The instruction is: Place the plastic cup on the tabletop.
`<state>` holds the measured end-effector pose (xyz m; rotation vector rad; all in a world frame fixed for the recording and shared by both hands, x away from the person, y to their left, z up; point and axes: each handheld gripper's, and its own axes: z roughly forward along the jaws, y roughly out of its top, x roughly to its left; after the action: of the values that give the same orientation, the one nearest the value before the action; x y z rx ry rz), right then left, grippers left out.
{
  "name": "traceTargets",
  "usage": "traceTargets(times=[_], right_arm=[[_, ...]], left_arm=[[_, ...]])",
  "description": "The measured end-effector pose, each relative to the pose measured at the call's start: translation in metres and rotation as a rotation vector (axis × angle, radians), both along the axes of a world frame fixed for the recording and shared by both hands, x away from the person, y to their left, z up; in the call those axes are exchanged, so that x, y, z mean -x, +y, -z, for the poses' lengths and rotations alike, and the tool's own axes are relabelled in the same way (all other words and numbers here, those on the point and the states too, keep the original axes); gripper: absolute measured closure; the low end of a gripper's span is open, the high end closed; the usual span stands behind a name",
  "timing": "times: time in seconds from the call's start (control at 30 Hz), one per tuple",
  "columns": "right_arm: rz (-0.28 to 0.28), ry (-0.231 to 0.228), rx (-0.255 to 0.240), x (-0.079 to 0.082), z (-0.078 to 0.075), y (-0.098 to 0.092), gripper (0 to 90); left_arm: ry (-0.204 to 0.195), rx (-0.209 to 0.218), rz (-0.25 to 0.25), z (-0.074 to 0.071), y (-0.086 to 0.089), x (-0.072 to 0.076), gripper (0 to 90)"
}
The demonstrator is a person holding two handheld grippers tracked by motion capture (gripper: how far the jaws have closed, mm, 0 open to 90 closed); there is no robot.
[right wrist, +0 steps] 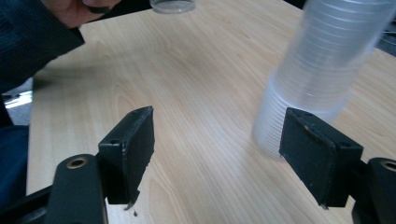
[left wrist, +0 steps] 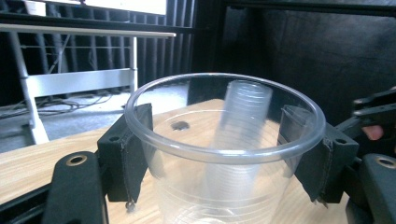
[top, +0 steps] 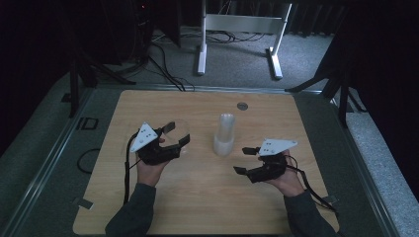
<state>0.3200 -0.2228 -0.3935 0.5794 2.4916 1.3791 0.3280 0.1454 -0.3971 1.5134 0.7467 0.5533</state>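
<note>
Gripping a single clear plastic cup (left wrist: 224,154) just under its rim, the left gripper (top: 177,134) has its fingers (left wrist: 128,149) pressed against opposite sides of the cup wall, so they stand at a middling width set by the cup itself. In the high view this cup (top: 178,129) is lifted off the wooden counter (top: 197,197), held at the left half of the surface with the person's left hand (top: 150,168) wrapped around the gripper body. Seen along the left gripper's own view, the cup sits upright with its open mouth facing up, and through its clear wall the tall stack of clear cups (left wrist: 245,121) shows beyond it. That stack (top: 225,134) stands on the counter near the middle, a little behind the line between the two hands, rim down and leaning slightly. The right gripper (top: 247,160) hovers just to the right of the stack and nearer the person, its fingers (right wrist: 133,144) spread wide with nothing between them but bare wood. In the right gripper view the stack (right wrist: 322,70) rises at the right, close beside the right-hand finger, though whether they touch cannot be told. A small round grey disc (top: 242,105) is set in the counter near its far edge, behind the stack.
</note>
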Motion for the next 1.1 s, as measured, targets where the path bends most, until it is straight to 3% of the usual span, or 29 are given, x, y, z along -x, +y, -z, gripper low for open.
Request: traceTargets(times=[0.27, 0.6, 1.1], right_arm=[[0.022, -0.003, -0.022, 0.003, 0.001, -0.008, 26.1], [0.029, 0.006, 0.0, 0.005, 0.007, -0.01, 26.1], [0.03, 0.013, -0.016, 0.005, 0.012, -0.012, 26.1]], left_arm=[[-0.001, -0.005, -0.051, 0.003, 0.007, -0.004, 27.9], [0.001, -0.01, -0.101, 0.006, 0.014, -0.009, 27.9], [0.011, -0.02, -0.182, 0.019, 0.027, -0.017, 28.0]])
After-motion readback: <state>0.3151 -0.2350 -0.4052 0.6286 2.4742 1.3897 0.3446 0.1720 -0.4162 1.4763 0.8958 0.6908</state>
